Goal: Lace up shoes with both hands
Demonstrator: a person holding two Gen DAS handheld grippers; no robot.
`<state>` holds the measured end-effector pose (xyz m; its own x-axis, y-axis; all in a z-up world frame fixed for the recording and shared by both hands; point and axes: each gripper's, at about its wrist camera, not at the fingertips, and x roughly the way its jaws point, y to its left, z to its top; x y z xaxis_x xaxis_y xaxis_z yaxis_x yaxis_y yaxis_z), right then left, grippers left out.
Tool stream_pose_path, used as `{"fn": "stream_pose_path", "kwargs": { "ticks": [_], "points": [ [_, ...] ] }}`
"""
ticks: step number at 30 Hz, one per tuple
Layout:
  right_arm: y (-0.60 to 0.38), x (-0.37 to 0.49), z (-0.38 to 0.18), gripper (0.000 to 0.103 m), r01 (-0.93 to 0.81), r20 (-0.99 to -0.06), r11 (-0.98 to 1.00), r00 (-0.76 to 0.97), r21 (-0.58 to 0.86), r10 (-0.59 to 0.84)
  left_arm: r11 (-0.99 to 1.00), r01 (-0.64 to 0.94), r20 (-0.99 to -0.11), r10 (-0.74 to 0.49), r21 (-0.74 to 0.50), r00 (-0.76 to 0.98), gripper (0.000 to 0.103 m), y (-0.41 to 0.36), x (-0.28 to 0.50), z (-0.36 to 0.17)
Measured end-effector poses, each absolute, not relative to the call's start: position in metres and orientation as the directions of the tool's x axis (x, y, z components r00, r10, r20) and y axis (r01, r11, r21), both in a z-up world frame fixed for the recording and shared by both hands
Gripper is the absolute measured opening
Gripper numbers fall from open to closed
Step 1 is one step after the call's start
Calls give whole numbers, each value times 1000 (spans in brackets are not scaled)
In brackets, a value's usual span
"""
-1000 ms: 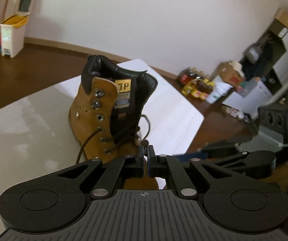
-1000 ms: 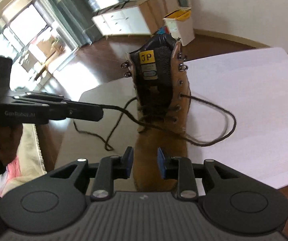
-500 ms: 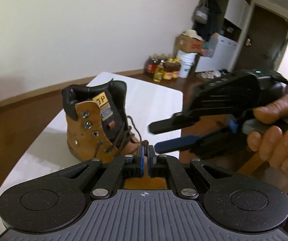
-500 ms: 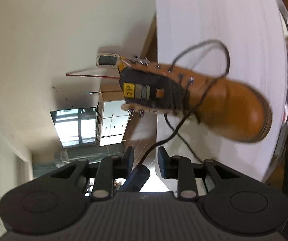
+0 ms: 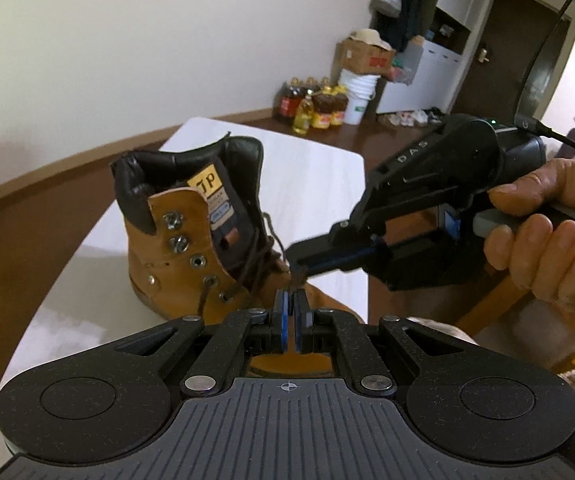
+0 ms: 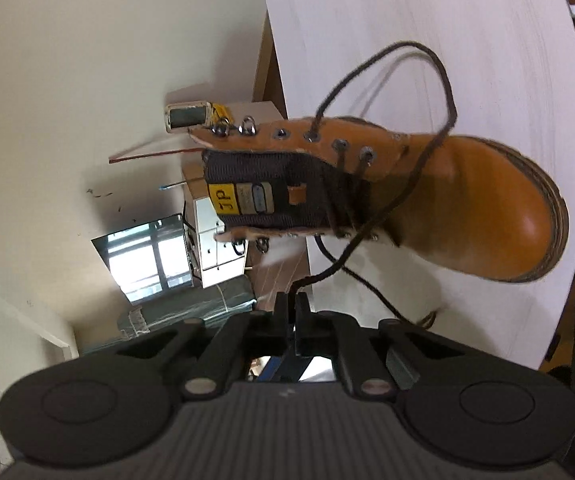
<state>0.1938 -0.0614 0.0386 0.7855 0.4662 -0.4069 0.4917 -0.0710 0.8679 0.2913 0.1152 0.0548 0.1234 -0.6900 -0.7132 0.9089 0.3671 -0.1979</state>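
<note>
The tan boot (image 6: 467, 204) stands on the white bench (image 6: 427, 20). My right hand-held gripper (image 6: 292, 300) has just clamped onto the limp brown lace (image 6: 445, 92); my left hand-held gripper (image 5: 289, 300) pinches its end. Thin cord slips, so I grip near the tip.

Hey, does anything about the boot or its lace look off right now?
The boot is only partly laced: its upper eyelets and hooks are empty, and the dark lace trails in a loose loop over the white table. Nothing looks damaged. Right gripper has just closed on a lace end.
</note>
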Motion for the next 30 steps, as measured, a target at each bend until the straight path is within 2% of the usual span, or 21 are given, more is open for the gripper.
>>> {"fn": "stream_pose_path", "kwargs": {
  "ticks": [4, 6, 11, 14, 17, 20, 24, 28, 30],
  "points": [
    [-65, 185, 43, 3, 463, -415, -66, 841, 884, 346, 291, 936, -715, -696, -196, 67, 4, 115, 307, 68],
    [-62, 177, 46, 4, 432, -409, -49, 880, 901, 242, 231, 959, -705, -708, -167, 47, 4, 112, 317, 80],
    [-60, 172, 47, 4, 385, -386, 40, 921, 922, 45, 47, 998, -706, -708, -31, 12, 15, 88, 354, 110],
    [-51, 179, 42, 4, 366, -365, 90, 931, 926, -28, -36, 999, -746, -666, 28, -4, 24, 65, 377, 121],
    [-46, 182, 31, 4, 357, -351, 86, 934, 930, -69, -96, 995, -795, -603, -13, -69, 28, 37, 403, 123],
    [-43, 183, 26, 4, 357, -350, 96, 933, 929, -86, -114, 987, -858, -490, -114, -156, 28, 9, 423, 113],
    [-44, 179, 26, 4, 350, -339, 119, 935, 929, -106, -153, 976, -909, -364, -155, -201, 29, -14, 433, 96],
    [-43, 177, 22, 4, 335, -322, 100, 939, 937, -124, -184, 962, -941, -236, -202, -243, 41, -33, 436, 77],
    [-42, 176, 17, 4, 324, -310, 76, 939, 943, -146, -198, 954, -948, -184, -223, -260, 42, -40, 436, 69]
  ]
}}
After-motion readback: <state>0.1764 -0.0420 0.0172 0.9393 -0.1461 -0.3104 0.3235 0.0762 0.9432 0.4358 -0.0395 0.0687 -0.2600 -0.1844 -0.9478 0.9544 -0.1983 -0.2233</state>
